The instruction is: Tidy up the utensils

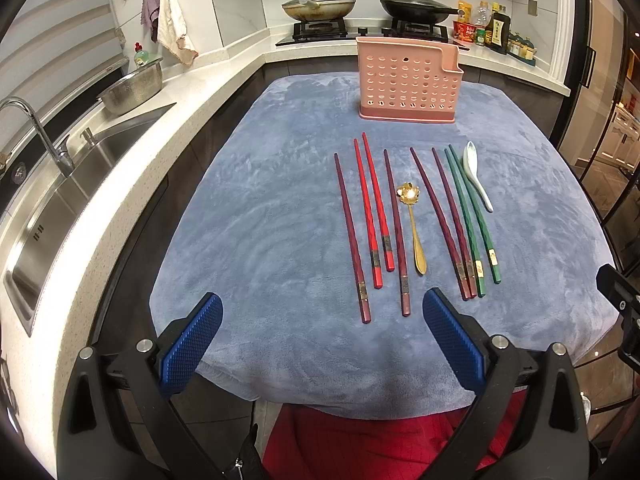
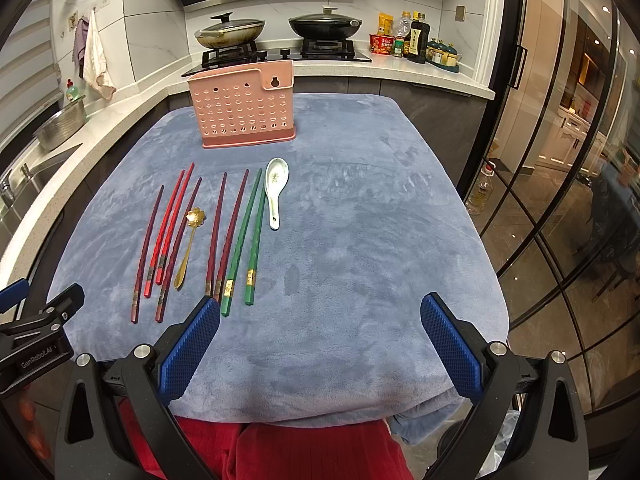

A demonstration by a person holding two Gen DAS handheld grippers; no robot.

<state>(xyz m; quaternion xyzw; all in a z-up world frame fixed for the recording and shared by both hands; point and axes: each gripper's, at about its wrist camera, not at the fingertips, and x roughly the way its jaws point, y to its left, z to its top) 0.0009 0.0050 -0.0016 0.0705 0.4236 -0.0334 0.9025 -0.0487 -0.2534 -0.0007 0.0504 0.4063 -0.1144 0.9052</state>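
- Found the left gripper (image 1: pixel 322 300) hovering over the near edge of the desk (image 1: pixel 260 220), its ridged blue fingers (image 1: pixel 192 344) spread wide with nothing between them.
- Noted a blue plush cloth (image 2: pixel 360 220) draped over the whole top (soft pile, likely to let thin sticks sink in a little).
- Read the row from the left: a lone maroon chopstick (image 1: pixel 351 236), a bright red pair (image 1: pixel 367 216) touching along part of their length, then a second lone maroon chopstick (image 1: pixel 396 232).
- Saw all of them slim and tapered, faceted toward the thick near ends, each with a dark decorated band.
- Spotted next a gold spoon (image 1: pixel 407 194), shiny metal with a flower-shaped bowl and a thin handle.
- Counted further right a maroon pair (image 1: pixel 439 224) converging at the near ends, a green pair (image 1: pixel 476 220) just beside them, and a white ceramic spoon (image 1: pixel 471 160), glossy and deep-bowled, touching or almost touching the green tips.
- Located the pink holder (image 1: pixel 406 80) upright at the far end, well apart from the row: perforated plastic on a drip base, seemingly empty.
- Found the right gripper (image 2: pixel 320 302) likewise wide open and empty, near the butt ends of the green pair.
- Judged the sorting not yet begun, with no utensil in the holder.
- Judged it best to close across the thick near end of one stick or one matched pair, low against the cloth, squarely enough to stop rolling.
- Judged it wise to lift clear before tipping the narrow end down into the holder.
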